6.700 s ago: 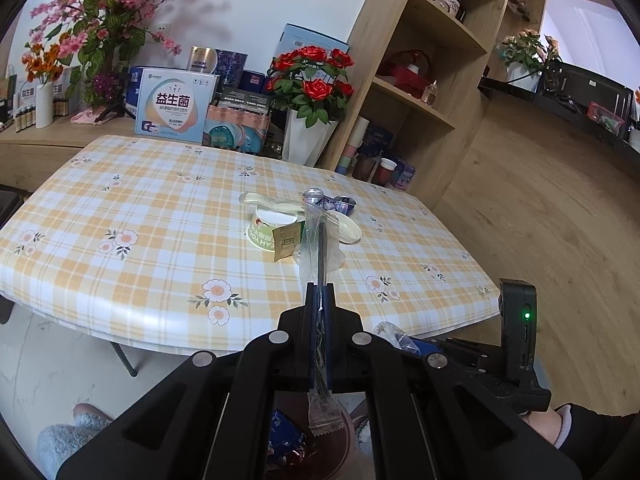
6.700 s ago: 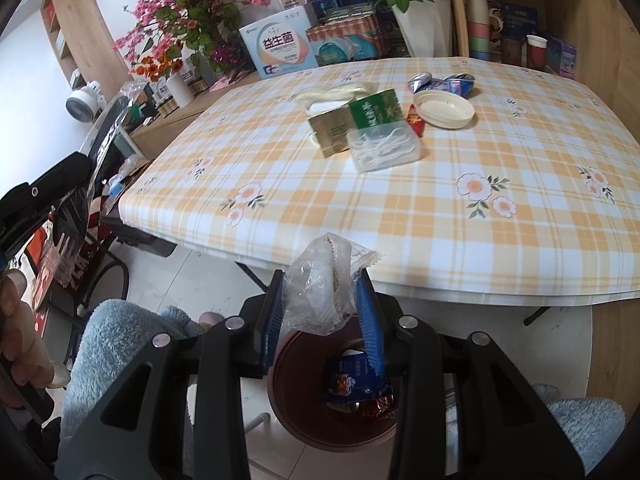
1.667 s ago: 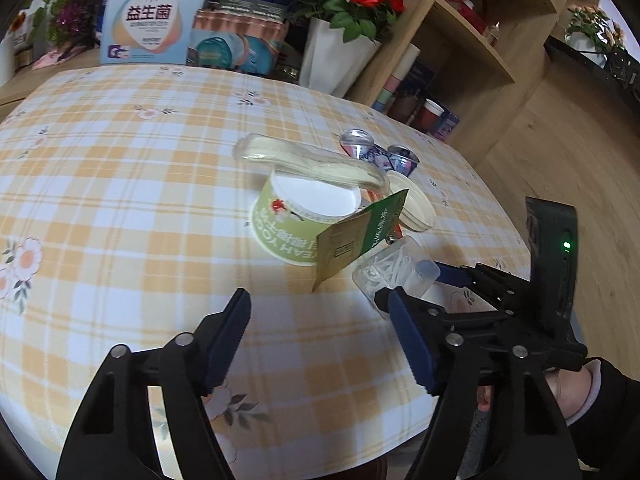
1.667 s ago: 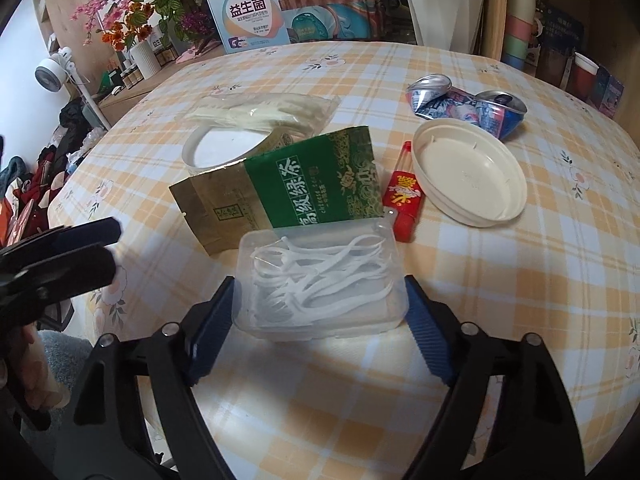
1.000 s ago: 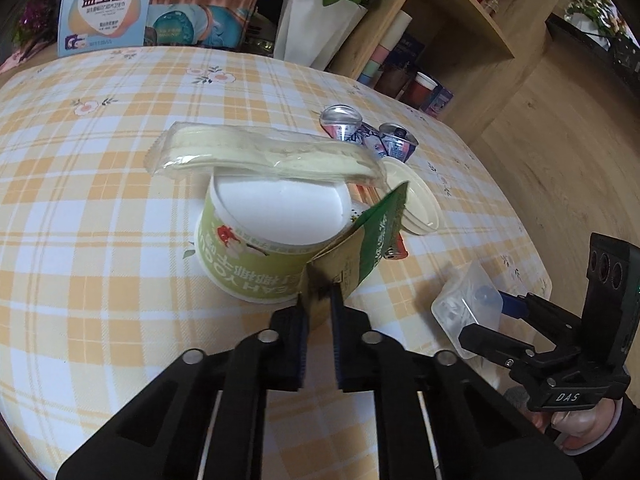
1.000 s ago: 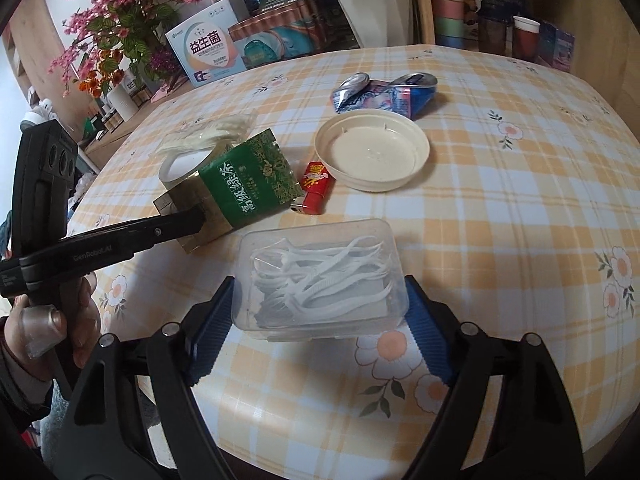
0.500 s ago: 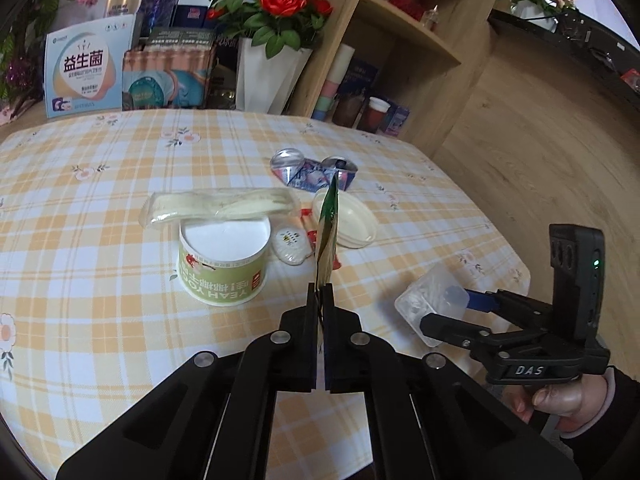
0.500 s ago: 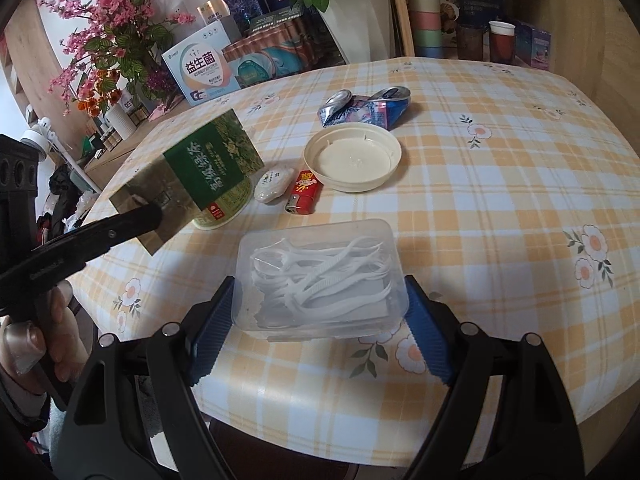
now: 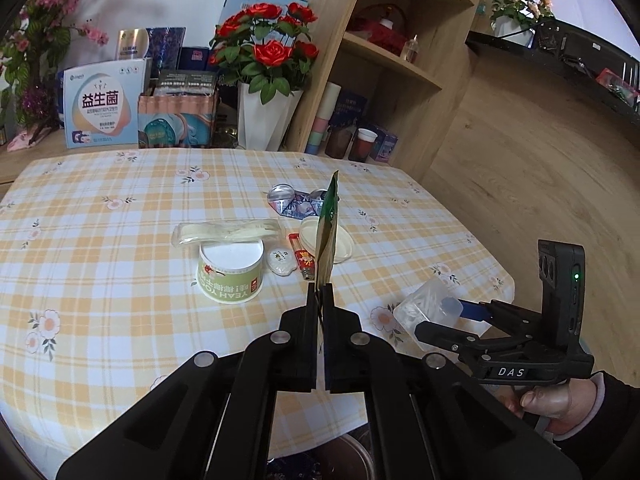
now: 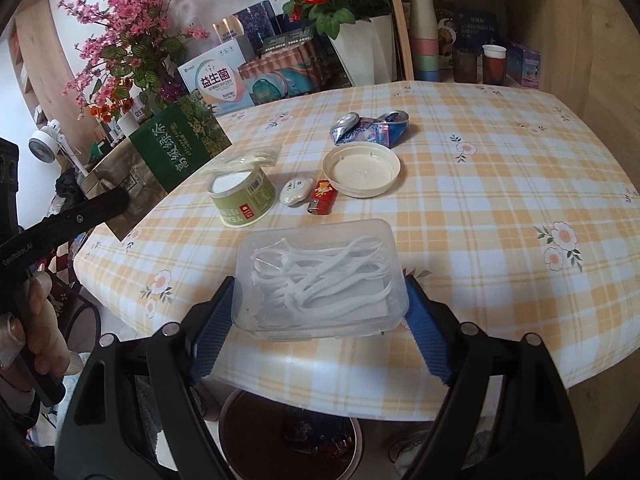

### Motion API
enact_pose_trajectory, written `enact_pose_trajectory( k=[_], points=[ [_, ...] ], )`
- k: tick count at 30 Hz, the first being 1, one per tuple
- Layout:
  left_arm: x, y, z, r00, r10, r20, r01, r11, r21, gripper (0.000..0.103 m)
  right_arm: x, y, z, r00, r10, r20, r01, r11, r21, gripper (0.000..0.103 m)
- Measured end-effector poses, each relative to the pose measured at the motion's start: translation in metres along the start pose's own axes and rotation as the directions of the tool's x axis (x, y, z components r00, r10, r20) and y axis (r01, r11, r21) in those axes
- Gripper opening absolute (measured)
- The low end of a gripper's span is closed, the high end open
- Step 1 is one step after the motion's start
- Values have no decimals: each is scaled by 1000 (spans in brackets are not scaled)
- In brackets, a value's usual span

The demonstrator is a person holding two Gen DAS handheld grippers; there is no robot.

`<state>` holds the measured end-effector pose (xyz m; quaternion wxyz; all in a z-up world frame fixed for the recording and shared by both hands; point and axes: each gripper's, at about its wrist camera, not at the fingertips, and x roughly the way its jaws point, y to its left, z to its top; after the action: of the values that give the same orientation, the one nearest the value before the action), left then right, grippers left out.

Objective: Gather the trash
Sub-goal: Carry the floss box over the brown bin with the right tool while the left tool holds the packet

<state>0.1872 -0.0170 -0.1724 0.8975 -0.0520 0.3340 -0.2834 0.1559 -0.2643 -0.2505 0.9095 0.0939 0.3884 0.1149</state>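
Left gripper point(image 9: 320, 292) — tight on tea packet point(image 9: 328, 224)

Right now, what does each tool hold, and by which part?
Left tool pinches the green tea pouch by its bottom edge. Right tool clamps the clear floss-pick box across its two short ends.

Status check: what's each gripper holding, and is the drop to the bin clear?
Left gripper shut on green tea pouch. Right gripper clamps clear floss-pick box. Red bin below table edge, partly hidden; nothing visibly blocking.
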Motion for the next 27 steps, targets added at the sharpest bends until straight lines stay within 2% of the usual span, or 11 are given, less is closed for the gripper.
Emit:
enact_pose_trajectory(
  k=[27],
  points=[
    [-112,-23,-57,993,45,112,-39,998,-55,2,-47,50,-56,1000,24,1,-24,996,-85,80]
  ],
)
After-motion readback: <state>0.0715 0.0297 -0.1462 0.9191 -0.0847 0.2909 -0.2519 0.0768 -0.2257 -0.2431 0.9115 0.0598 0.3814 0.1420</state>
